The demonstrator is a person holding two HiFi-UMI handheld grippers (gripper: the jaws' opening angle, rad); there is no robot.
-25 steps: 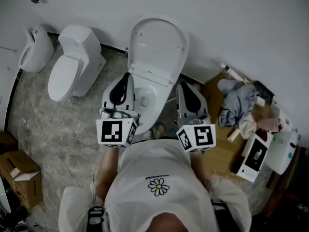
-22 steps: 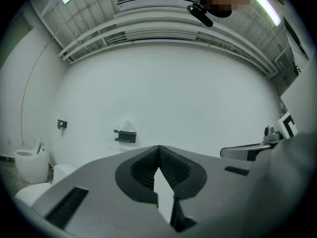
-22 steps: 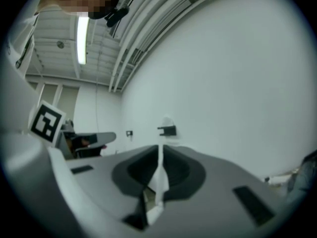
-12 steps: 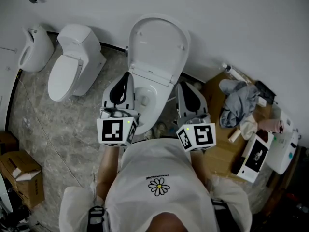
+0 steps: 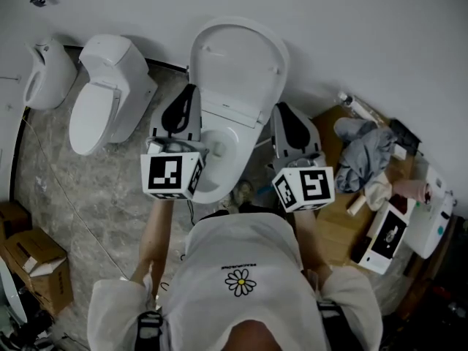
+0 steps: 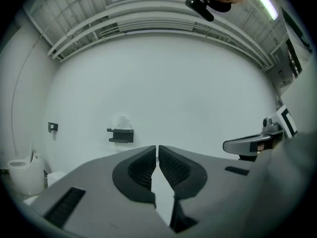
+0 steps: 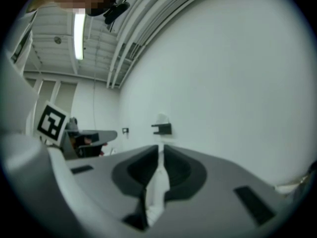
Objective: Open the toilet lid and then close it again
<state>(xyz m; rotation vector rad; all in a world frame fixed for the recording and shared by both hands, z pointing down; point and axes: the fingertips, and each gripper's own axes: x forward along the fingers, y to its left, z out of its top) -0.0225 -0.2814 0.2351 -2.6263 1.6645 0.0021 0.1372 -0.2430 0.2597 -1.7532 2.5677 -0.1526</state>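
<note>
The white toilet stands against the wall in the head view, its lid raised upright above the open bowl. My left gripper is at the bowl's left side, beside the lid's lower left edge, jaws shut and empty. My right gripper hangs at the lid's right side, also shut with nothing in it. In the left gripper view the closed fingertips point at the bare white wall. The right gripper view shows its fingertips nearly together, facing the same wall. Neither gripper touches the lid.
A second white toilet and another white fixture stand to the left. A cardboard box lies on the floor at lower left. On the right, a wooden board carries a grey cloth and a boxed item. A black holder hangs on the wall.
Both grippers have moved forward toward the wall, coming level with the lower part of the raised lid. The lid stays up.
</note>
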